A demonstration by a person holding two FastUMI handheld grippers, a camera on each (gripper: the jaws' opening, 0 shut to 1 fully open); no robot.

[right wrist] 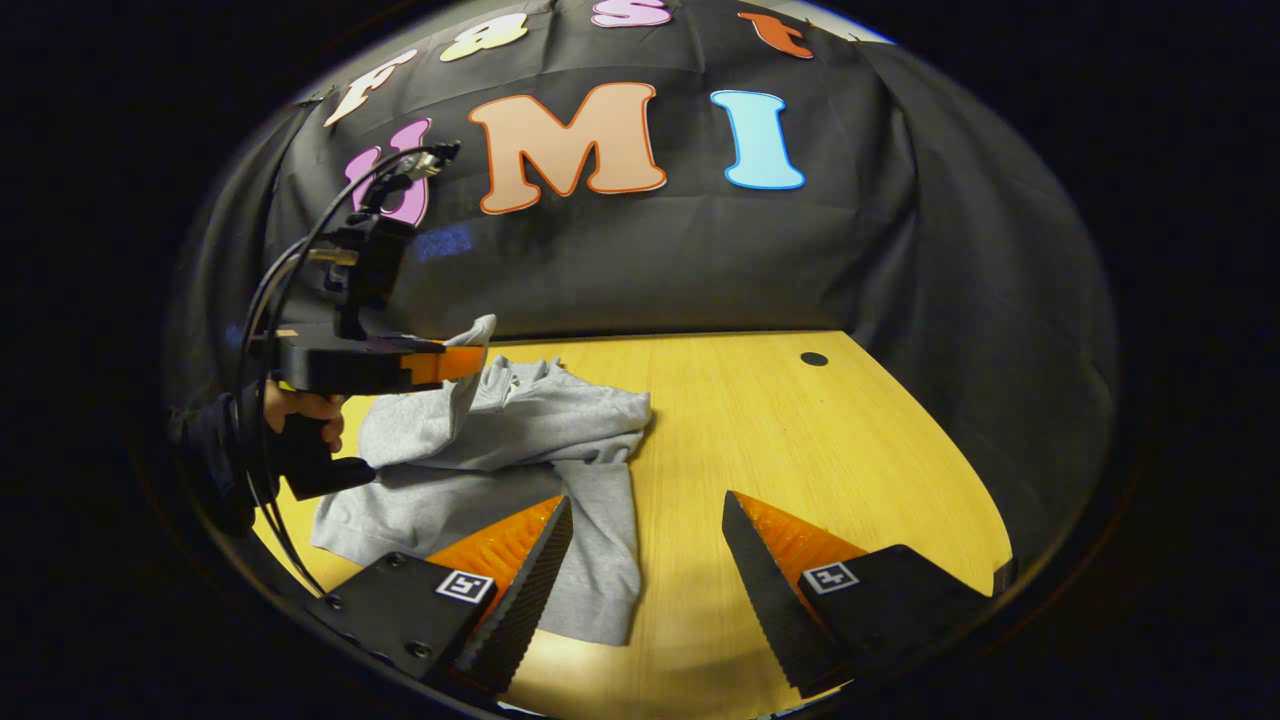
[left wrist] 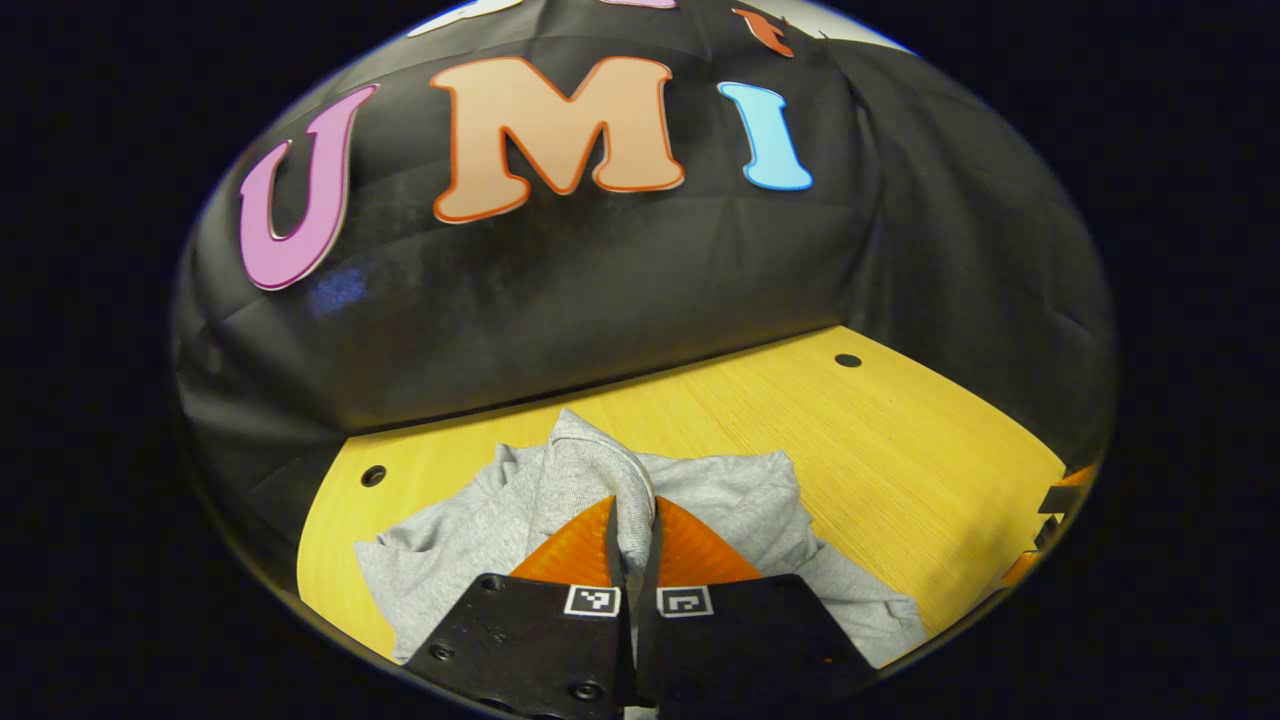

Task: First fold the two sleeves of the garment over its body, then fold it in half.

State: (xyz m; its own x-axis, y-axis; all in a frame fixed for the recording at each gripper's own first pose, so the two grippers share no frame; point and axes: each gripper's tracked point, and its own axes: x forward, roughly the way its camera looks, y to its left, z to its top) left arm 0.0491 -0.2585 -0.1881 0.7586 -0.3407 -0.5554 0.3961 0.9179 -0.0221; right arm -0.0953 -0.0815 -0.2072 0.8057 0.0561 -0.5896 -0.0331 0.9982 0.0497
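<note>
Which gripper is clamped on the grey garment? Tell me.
The left gripper: its fingers are shut on a lifted fold of the garment. The right gripper is open above the table.

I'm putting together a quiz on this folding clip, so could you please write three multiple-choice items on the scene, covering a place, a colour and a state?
1. Where does the garment lie?
A. on the table
B. on the floor
C. on a chair

2. What colour is the garment?
A. blue
B. grey
C. red

3. How do the right gripper fingers stand?
A. shut on cloth
B. shut on nothing
C. open

Answers: 1 A, the cloth rests on the wooden top. 2 B, it is light grey in both views. 3 C, a wide gap shows between the fingers, while the left gripper pinches a fold of the garment.
</note>
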